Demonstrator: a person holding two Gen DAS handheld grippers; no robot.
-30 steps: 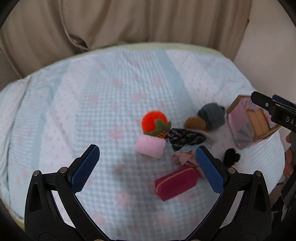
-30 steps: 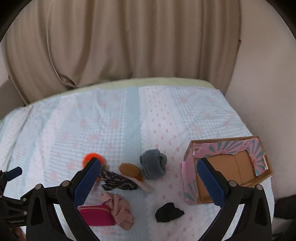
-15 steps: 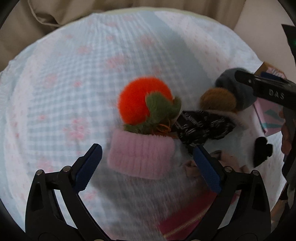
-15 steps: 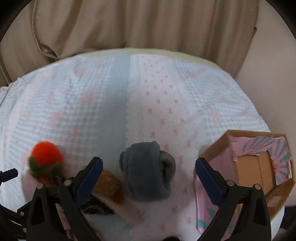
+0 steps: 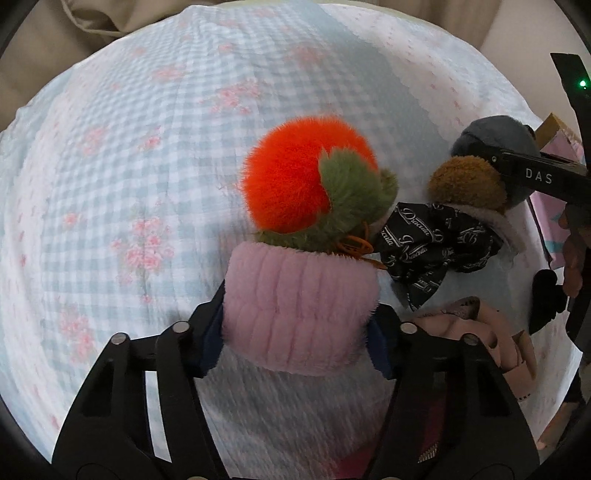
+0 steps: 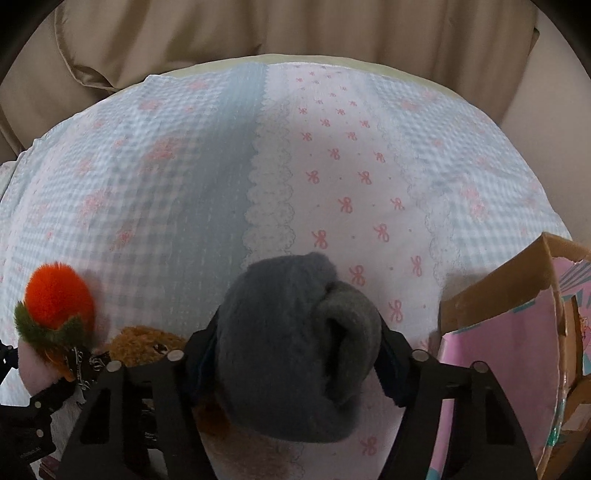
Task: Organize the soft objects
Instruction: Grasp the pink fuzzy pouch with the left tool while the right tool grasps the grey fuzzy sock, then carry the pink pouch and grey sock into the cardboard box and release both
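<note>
My left gripper is shut on a pink fuzzy band lying on the bed. An orange and green plush pompom touches its far edge. My right gripper is shut on a grey rolled sock bundle; it also shows in the left wrist view. A brown plush piece, a black printed bow, a dusty pink cloth and a small black item lie between the two grippers.
A pink and cardboard box stands open at the right of the bed. The bed has a blue and pink patterned cover. Beige curtains hang behind it. A dark red zip pouch lies under my left gripper.
Both grippers moved down and forward and closed. The left one took hold of the pink fuzzy band, the right one the grey sock bundle.
</note>
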